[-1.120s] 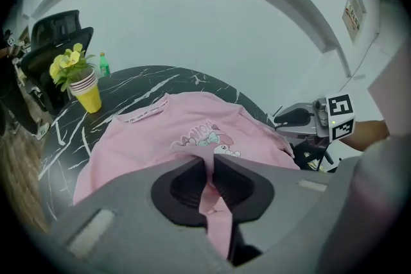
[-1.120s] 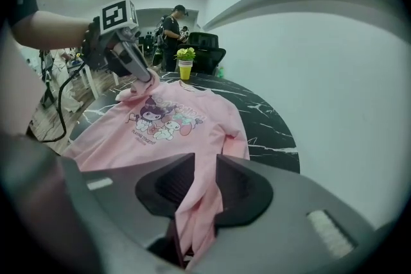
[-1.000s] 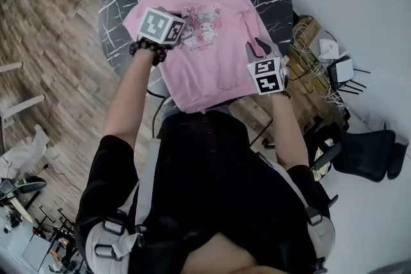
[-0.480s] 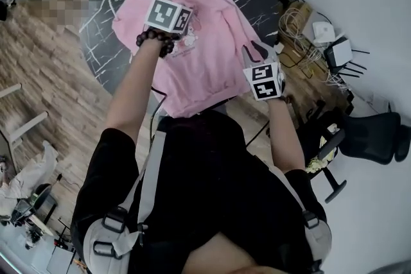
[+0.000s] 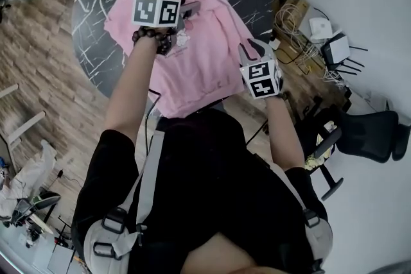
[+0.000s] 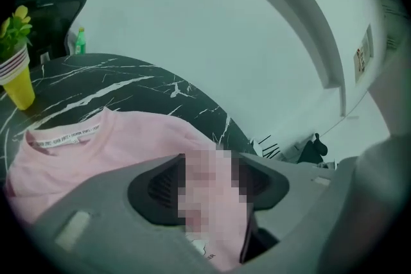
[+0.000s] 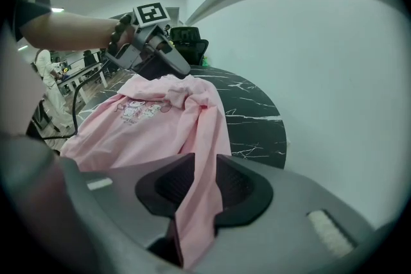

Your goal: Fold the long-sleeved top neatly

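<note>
The right gripper (image 7: pixel 200 188) has its jaws squeezed on a strip of the pink top (image 5: pixel 205 70), which spreads away from them over the dark bench (image 5: pixel 96 42). Past those jaws the left gripper (image 5: pixel 191 8) hangs over a bunched-up bit of the top. Its jaws have just been opening and stand apart, with pink cloth in the gap but not pinched. Far beyond them, to their left, stands a yellow cup of flowers (image 6: pixel 18 83), and a green bottle (image 6: pixel 79 42) is behind it
</note>
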The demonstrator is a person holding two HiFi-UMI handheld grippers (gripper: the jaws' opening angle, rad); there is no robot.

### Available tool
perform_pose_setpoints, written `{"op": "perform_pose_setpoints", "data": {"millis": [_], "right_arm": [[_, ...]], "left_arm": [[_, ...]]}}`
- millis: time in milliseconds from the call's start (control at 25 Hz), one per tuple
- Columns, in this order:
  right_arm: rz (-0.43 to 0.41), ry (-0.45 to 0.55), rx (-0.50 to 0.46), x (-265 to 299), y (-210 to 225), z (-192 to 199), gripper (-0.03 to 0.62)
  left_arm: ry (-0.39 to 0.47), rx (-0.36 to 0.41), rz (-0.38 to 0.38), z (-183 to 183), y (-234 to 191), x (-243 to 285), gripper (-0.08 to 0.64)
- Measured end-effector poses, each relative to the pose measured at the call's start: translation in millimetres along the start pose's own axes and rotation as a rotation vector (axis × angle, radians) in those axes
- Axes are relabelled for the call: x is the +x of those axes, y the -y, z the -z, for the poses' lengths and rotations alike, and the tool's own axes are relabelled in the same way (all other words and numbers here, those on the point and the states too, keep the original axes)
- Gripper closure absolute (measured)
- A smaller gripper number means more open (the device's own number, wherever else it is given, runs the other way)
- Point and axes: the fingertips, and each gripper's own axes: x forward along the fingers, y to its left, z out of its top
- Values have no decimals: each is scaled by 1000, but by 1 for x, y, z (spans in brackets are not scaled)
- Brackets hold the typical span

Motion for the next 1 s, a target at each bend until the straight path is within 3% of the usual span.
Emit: {"op": "perform_pose_setpoints", "data": {"millis": [120,280,480,1000], "right_arm": [[-12,13,-17,2,1,-6,480],[-31,27,-43,2,2,-10,480],[-60,34,-80,3,-2,-11,480],[-167,45,-242,6,-53,-14,480]], "left_arm": [[18,68,-22,-2,3,-7,279],[10,103,-73,5,0,-17,281],[-26,143,-164,40,-6,-37,288],[-18,-22,-317,187,-21,-102,304]]}}
